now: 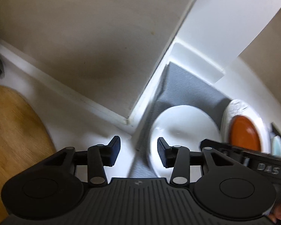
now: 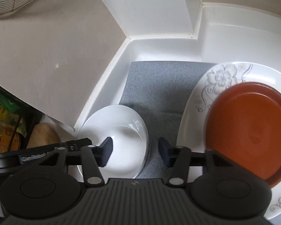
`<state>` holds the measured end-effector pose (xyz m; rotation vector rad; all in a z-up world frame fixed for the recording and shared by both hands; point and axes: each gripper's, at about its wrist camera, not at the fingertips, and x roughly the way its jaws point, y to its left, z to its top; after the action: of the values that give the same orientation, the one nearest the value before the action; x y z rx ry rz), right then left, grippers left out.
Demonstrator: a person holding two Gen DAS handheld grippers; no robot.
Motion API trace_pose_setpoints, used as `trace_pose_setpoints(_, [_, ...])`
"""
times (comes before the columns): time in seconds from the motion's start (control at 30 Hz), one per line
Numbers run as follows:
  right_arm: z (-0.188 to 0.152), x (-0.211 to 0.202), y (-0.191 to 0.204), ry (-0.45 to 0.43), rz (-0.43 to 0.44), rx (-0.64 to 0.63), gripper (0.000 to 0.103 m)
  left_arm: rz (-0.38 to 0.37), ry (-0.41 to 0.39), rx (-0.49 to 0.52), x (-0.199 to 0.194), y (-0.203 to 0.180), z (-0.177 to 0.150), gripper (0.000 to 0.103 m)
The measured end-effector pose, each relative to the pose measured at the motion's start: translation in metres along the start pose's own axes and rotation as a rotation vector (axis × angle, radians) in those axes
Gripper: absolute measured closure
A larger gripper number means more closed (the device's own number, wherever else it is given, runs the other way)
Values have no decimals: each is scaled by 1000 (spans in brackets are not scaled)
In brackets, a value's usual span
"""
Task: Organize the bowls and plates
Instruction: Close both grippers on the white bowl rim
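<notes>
A white bowl (image 2: 121,136) sits on a grey mat (image 2: 159,86) on the white counter, near the left wall. An orange plate (image 2: 251,131) lies on a large white flowered plate (image 2: 224,78) to its right. My right gripper (image 2: 134,150) is open and empty, its left finger over the bowl's rim. My left gripper (image 1: 138,151) is open and empty, just left of the same white bowl (image 1: 185,127). The orange plate (image 1: 245,133) and flowered plate (image 1: 238,105) show at its right. The right gripper's body (image 1: 252,157) crosses that view.
A wooden board (image 1: 13,131) lies at the left. A pale blue dish edge (image 1: 278,146) shows far right. A beige wall (image 2: 46,56) and a white pillar (image 2: 149,9) close in the counter corner. Packaged goods (image 2: 3,120) stand on a rack at left.
</notes>
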<state>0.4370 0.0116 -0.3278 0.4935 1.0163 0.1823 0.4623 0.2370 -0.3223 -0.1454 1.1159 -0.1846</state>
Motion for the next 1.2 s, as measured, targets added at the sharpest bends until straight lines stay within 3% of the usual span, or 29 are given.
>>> trace_pose_setpoints(0.07, [-1, 0, 1, 6, 0, -1, 42, 52, 3, 36, 0, -3, 0, 46])
trace_pose_setpoints(0.13, [-2, -1, 2, 9, -2, -2, 42, 102, -24, 95, 1, -11, -3, 26])
trace_pose_setpoints(0.17, [-4, -1, 2, 8, -5, -3, 42, 106, -40, 107, -1, -12, -5, 24])
trace_pose_setpoints(0.23, [-8, -3, 0, 6, -5, 1, 41, 60, -81, 103, -12, -7, -7, 24])
trace_pose_setpoints(0.33, [-14, -3, -3, 11, -8, 18, 35, 112, -155, 103, -27, -3, -9, 24])
trace_pose_setpoints(0.4, [-16, -5, -4, 8, 0, 25, 30, 85, -174, 111, -28, -3, -9, 24])
trace_pose_setpoints(0.5, [-16, -5, 0, 0, -14, 14, 30, 21, -180, 93, -22, 1, -8, 24])
trace_pose_setpoints(0.6, [-15, -6, 5, -11, -24, 1, 30, 44, -162, 99, -15, 0, -7, 20])
trace_pose_setpoints(0.67, [-14, -6, 8, -15, -20, -9, 30, 77, -98, 134, -5, -9, -4, 19])
trace_pose_setpoints(0.73, [-13, -6, 12, -32, -47, -28, 30, 75, -23, 109, 7, -8, -1, 29])
trace_pose_setpoints(0.8, [-12, -8, 13, -56, -59, -32, 31, 84, -4, 71, 15, -6, 0, 49])
trace_pose_setpoints(0.87, [-10, -5, 12, -49, -58, -28, 34, 80, 12, 70, 21, -5, 0, 51])
trace_pose_setpoints(0.97, [-9, 4, 12, -11, -96, -52, 57, 86, 0, 81, 18, -2, -6, 52])
trace_pose_setpoints(1.0, [-10, 6, 12, 1, -99, -53, 78, 80, 3, 84, 17, -2, -6, 57])
trace_pose_setpoints(1.03, [-10, 8, 12, 13, -101, -58, 88, 68, 12, 79, 22, -6, -6, 65])
trace_pose_setpoints(1.07, [-11, 8, 14, 10, -101, -74, 91, 53, 21, 73, 14, 0, -8, 68])
trace_pose_setpoints(1.13, [-11, 7, 17, 13, -100, -107, 91, 19, 35, 79, 22, -3, -2, 87])
trace_pose_setpoints(1.2, [-9, 9, 15, 29, -99, -91, 90, -2, 35, 88, 23, -6, -3, 91])
